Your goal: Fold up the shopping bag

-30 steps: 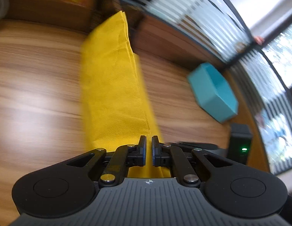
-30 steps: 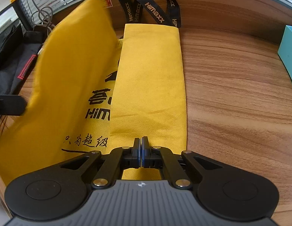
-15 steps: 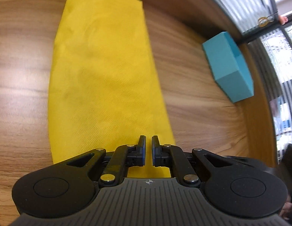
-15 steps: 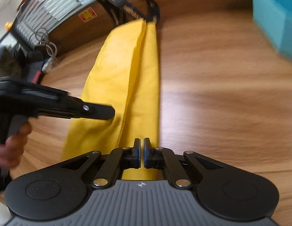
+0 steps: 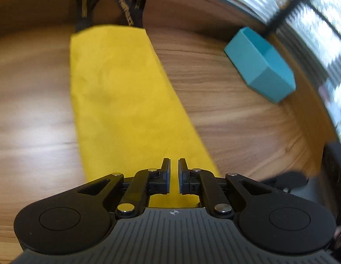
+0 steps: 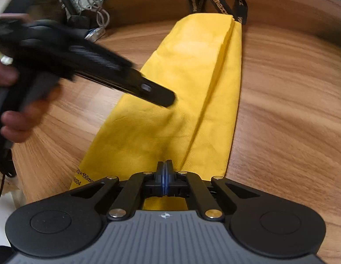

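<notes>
A: Tongs first — what's up w/ them?

B: Right tongs [image 6: 165, 165] pressed together, nothing between, low over the near end of the bag [image 6: 170, 110]. Left tongs [image 5: 174, 165] only a sliver apart, empty too — from the right cam you see them [image 6: 168, 100] angled down over the mid panel, person's hand [image 6: 18, 101] on the grip.

A: And a sec ago?

B: Left flap was up in the air, print showing. Now it's laid over — bag's a long yellow strip flat on the counter [image 5: 236, 114], fold line running lengthwise, black handles [image 6: 216, 0] at the far end, hanging off the edge I think.

A: So both sides in?

B: Looks like it; lengthwise folds prob. done. Left panel's a bit puffy, so it may want a press before the next fold — short way, near end toward the handles, I'd guess.

A: Anything in the way?

B: Teal box [image 5: 260, 63] off to the right, well apart. Cables [image 6: 97, 6] far left, also apart.
</notes>
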Demonstrator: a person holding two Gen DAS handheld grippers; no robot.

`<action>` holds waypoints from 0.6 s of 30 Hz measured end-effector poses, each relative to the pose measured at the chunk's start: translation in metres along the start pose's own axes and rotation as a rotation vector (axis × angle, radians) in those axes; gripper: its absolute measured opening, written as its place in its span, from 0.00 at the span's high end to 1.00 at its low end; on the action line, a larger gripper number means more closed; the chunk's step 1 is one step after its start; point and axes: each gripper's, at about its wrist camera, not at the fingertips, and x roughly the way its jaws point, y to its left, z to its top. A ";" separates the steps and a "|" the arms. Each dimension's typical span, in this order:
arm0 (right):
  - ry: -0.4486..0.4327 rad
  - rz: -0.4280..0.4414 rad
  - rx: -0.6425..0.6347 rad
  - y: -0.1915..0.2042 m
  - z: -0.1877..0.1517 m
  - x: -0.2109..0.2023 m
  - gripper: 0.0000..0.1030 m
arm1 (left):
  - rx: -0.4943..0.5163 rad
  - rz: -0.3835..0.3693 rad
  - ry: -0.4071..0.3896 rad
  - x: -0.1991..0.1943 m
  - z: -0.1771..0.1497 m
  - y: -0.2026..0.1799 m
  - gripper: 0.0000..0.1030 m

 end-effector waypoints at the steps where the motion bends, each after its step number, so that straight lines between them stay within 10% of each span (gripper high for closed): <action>1: 0.002 -0.002 -0.004 0.001 0.000 0.000 1.00 | 0.022 0.001 0.013 -0.002 -0.005 -0.002 0.91; 6: 0.001 -0.014 0.001 0.003 -0.006 -0.002 1.00 | 0.109 0.026 0.148 0.015 -0.038 -0.015 0.87; 18: 0.038 0.032 -0.013 0.013 -0.046 -0.022 1.00 | 0.260 0.081 0.105 -0.008 -0.114 -0.069 0.45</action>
